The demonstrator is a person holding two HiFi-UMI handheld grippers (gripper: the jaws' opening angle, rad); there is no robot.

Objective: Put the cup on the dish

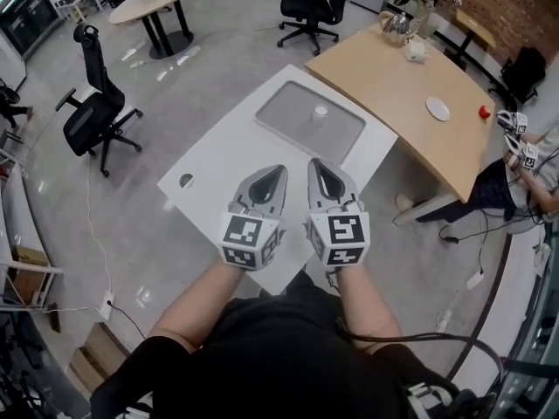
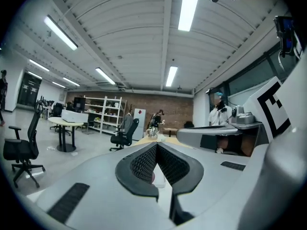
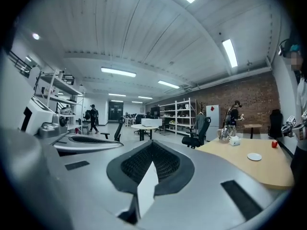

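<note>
A small pale cup (image 1: 320, 112) stands on a grey mat (image 1: 288, 116) on the white table (image 1: 218, 160), well ahead of both grippers. The white dish (image 1: 438, 108) lies on the wooden table (image 1: 393, 85) to the right and also shows in the right gripper view as a small dish (image 3: 254, 156). My left gripper (image 1: 281, 169) and right gripper (image 1: 313, 161) hang side by side close to my body, over the white table's near edge. The left gripper's (image 2: 156, 144) jaws meet at the tips with nothing between them. The right gripper's (image 3: 152, 143) jaws are likewise closed and hold nothing.
On the wooden table stand a metal kettle (image 1: 395, 29), a white object (image 1: 416, 51) and a small red thing (image 1: 484, 112). A black office chair (image 1: 96, 112) is at the left, another (image 1: 310, 7) behind. A person (image 1: 524, 160) sits at the right edge.
</note>
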